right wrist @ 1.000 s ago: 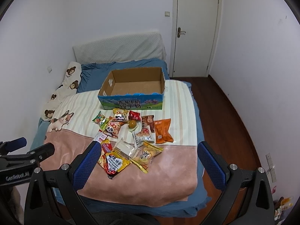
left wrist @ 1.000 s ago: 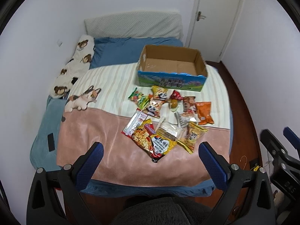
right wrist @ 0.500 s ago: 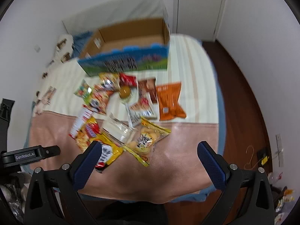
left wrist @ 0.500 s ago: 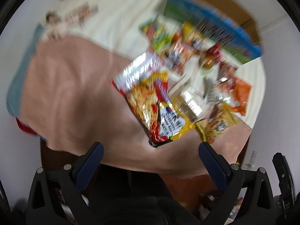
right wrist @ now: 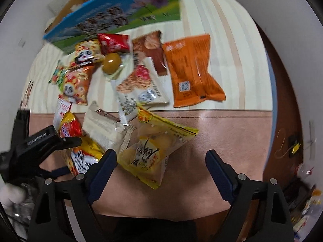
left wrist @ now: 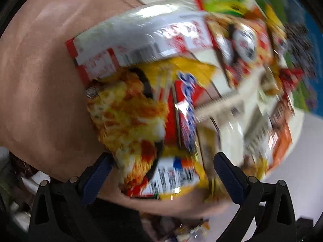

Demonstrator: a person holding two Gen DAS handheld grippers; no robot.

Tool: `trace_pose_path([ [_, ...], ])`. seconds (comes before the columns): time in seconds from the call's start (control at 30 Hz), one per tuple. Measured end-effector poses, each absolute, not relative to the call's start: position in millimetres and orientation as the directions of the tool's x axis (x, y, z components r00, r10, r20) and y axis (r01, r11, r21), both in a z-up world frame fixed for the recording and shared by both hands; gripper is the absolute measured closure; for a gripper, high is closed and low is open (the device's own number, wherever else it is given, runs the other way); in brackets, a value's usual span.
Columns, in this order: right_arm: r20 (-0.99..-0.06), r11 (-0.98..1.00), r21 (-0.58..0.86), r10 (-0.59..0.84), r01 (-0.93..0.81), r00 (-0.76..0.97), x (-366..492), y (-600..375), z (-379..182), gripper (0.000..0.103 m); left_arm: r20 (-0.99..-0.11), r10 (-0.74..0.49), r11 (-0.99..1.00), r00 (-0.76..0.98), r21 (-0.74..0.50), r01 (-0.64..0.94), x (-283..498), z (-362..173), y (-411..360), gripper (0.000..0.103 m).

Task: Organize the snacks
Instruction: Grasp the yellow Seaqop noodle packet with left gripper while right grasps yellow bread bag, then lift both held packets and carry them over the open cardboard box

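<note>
Both grippers have dropped close over the bed [right wrist: 232,133], where the snacks lie near the blue box [right wrist: 113,18]: left gripper [left wrist: 161,173] spread around the noodle packet [left wrist: 141,125], right gripper [right wrist: 161,167], just been closing, still apart beside the yellow packet [right wrist: 155,151].

A bed [right wrist: 232,141] fills the view, its cover [right wrist: 222,46] cream-striped at the far end and pink at the near edge. Dark wooden floor [right wrist: 282,104] and white wall [right wrist: 302,40] lie beyond its right edge.
</note>
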State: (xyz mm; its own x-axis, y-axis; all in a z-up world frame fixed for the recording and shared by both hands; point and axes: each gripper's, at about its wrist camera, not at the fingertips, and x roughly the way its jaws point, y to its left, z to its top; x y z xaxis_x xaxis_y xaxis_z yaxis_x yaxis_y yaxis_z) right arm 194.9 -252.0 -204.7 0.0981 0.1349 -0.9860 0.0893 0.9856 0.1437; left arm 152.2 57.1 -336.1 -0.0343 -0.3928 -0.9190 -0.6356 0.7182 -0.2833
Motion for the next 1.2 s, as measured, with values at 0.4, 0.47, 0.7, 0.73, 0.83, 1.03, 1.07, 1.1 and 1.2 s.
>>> trace_pose_path([
  [0.4, -0.981, 0.959, 0.184, 0.192, 0.216, -0.015, 207, -246, -284, 0.044, -0.999, 0.038, 0.995, 0.009, 0.037, -0.089, 129, -309, 30, 0.022],
  [0.47, -0.983, 0.97, 0.176, 0.181, 0.171, -0.019, 206, -240, -283, 0.052, -0.994, 0.111, 0.992, 0.025, 0.112, 0.05, 127, -308, 20, 0.022],
  [0.7, -0.986, 0.99, 0.132, 0.127, -0.041, -0.105, 188, -211, -285, 0.055, -0.997, 0.072, 0.996, -0.005, 0.071, 0.059, 135, -317, 23, 0.016],
  [0.73, -0.987, 0.991, 0.129, 0.125, -0.031, -0.102, 186, -210, -286, 0.055, -0.999, 0.043, 0.999, -0.018, 0.043, 0.029, 138, -323, 26, 0.016],
  [0.83, -0.987, 0.992, 0.123, 0.126, 0.037, -0.095, 181, -209, -288, 0.053, -0.999, -0.026, 0.999, -0.045, -0.024, -0.043, 135, -331, 31, 0.015],
  [1.03, -0.984, 0.978, 0.129, 0.147, 0.165, -0.103, 175, -212, -291, 0.05, -0.991, -0.128, 0.987, -0.04, -0.124, -0.102, 136, -338, 42, 0.015],
  [1.07, -0.983, 0.975, 0.129, 0.15, 0.179, -0.104, 174, -214, -295, 0.05, -0.989, -0.141, 0.985, -0.041, -0.136, -0.106, 137, -339, 45, 0.015],
  [1.1, -0.983, 0.972, 0.13, 0.152, 0.195, -0.104, 174, -213, -298, 0.049, -0.988, -0.151, 0.983, -0.042, -0.146, -0.109, 138, -340, 46, 0.015],
  [1.2, -0.983, 0.963, 0.131, 0.157, 0.237, -0.093, 168, -219, -302, 0.048, -0.988, -0.149, 0.984, -0.039, -0.144, -0.105, 145, -352, 56, 0.015],
])
